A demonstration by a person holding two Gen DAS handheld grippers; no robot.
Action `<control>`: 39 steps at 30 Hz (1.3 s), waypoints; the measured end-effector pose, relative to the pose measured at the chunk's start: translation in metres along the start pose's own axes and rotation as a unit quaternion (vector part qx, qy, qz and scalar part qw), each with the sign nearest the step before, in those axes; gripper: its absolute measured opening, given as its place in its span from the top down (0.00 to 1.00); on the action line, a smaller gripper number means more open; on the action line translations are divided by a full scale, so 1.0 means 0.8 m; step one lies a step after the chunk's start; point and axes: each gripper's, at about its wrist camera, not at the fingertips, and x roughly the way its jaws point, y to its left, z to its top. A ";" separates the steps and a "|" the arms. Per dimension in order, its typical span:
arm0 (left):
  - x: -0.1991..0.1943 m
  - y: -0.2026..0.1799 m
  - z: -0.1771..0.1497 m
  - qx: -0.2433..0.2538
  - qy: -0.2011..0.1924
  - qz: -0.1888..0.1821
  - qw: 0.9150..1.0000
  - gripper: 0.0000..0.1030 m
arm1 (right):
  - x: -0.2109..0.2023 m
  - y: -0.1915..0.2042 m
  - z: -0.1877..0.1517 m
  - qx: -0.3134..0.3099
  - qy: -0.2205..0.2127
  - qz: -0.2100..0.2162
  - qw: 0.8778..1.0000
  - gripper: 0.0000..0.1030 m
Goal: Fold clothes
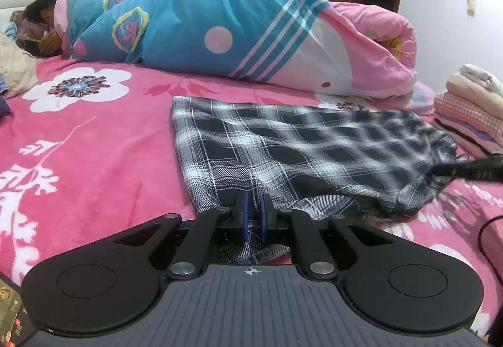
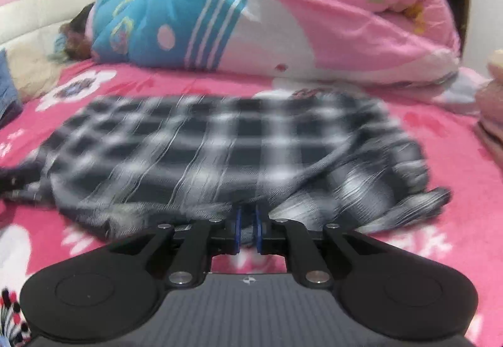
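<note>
The bed (image 1: 103,139), under a hot-pink floral sheet, filled both views. Along its far side, from ten to two o'clock, lay a rolled blue-and-pink quilt (image 1: 220,23) with a person (image 1: 44,16) tucked into its ten o'clock end. At three o'clock in the left wrist view stood a stack of folded laundry (image 1: 468,111).

The task's garment, a black-and-white plaid garment (image 1: 283,152) whose exact type could not be told, lay spread across the middle of the sheet, reaching from centre frame toward three o'clock. Its near hem ran down to six o'clock — straight into the left gripper (image 1: 253,215), whose blue pads were pressed together on a tuck of that hem. The right gripper (image 2: 248,230) sat at six o'clock in its own view, its jaws nearly closed and pinching the near edge of the same cloth; that view was smeared, so the depth of the bite could not be judged.

The likeliest trouble appeared to be the right-hand hold. If only a thin lip of fabric were caught, a pull could strip it free and let that side collapse in a heap. Uneven tension between the two hands would skew the fold — and a wide sweep toward twelve o'clock could drag the cloth against the quilt.
</note>
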 end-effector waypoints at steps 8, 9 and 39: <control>-0.003 0.001 -0.002 0.008 -0.001 0.002 1.000 0.92 | 0.002 0.026 0.037 0.040 -0.037 0.073 0.996 0.91; -0.004 0.001 -0.003 0.008 -0.001 0.002 1.000 0.92 | 0.004 0.038 0.039 0.035 -0.039 0.092 0.994 0.91; -0.015 0.009 0.001 -0.016 -0.002 -0.006 1.000 0.92 | 0.058 0.174 -0.002 -0.077 0.034 0.186 0.979 0.89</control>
